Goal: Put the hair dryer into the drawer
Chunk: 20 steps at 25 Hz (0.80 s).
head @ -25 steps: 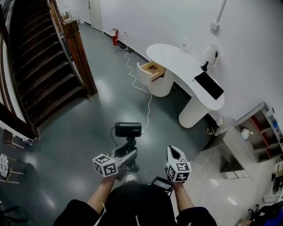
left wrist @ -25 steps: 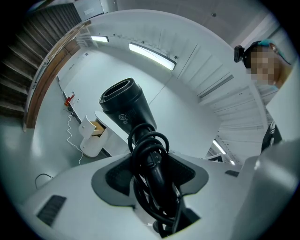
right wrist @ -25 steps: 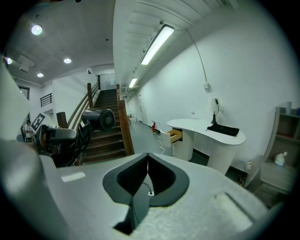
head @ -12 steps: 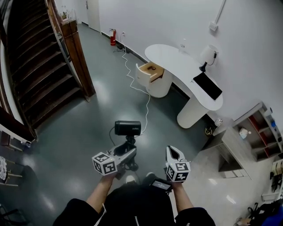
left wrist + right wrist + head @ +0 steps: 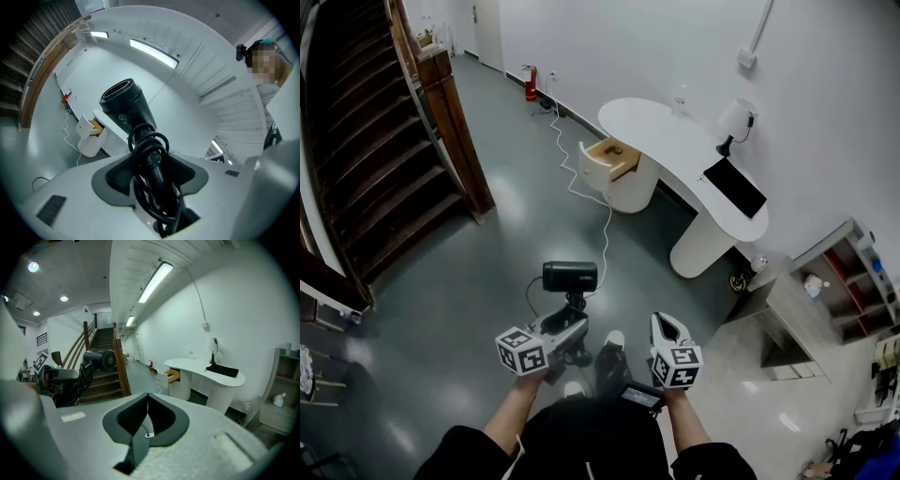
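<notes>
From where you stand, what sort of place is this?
Probably a reception hall or lobby: a curved white desk with an open drawer, a wooden staircase leading up, and a fire extinguisher against the wall.

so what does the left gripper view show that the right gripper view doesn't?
Left gripper view only: the left gripper clamped on the hair dryer by its handle, with the cord looped round it. Right gripper view only: the right gripper, shut and empty, a flat black item on the desk, and a shelf unit. Both: the hair dryer, the desk, its open drawer and the stairs.
</notes>
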Each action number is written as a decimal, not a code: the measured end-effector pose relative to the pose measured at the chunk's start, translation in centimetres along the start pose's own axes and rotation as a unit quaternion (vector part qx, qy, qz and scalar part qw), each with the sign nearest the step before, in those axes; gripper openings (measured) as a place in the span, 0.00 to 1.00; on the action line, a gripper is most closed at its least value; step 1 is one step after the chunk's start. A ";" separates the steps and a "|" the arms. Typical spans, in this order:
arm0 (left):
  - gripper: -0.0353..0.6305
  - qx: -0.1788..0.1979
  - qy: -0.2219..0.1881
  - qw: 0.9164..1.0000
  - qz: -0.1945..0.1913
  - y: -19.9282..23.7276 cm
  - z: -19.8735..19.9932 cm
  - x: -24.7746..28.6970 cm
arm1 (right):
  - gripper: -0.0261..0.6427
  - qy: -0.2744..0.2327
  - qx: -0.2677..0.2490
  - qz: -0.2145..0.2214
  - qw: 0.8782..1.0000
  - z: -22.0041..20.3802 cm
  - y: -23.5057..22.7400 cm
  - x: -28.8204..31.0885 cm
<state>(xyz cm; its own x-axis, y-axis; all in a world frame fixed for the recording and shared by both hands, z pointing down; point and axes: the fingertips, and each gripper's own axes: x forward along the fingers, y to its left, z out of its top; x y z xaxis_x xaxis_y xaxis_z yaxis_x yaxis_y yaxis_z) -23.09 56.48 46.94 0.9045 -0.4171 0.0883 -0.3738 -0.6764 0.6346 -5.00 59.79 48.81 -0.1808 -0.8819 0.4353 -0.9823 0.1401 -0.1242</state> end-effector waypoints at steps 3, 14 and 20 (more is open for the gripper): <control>0.40 -0.002 0.003 1.000 0.002 1.2 0.7 1.7 | 0.05 0.002 -0.001 0.004 1.000 0.9 -1.0 2.2; 0.40 -0.007 0.004 1.000 0.021 5.4 5.7 9.3 | 0.05 0.006 -0.002 0.033 0.999 6.6 -5.8 10.7; 0.40 -0.012 -0.002 0.999 0.036 7.3 7.9 13.0 | 0.05 0.000 -0.006 0.050 0.999 9.7 -8.7 14.5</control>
<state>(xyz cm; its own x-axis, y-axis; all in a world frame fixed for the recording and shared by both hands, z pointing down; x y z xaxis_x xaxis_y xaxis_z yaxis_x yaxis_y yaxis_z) -15.65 41.29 46.63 0.8746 -0.4667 0.1315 -0.4330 -0.6294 0.6453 1.40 41.41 47.51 -0.2777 -0.8635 0.4211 -0.9600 0.2324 -0.1565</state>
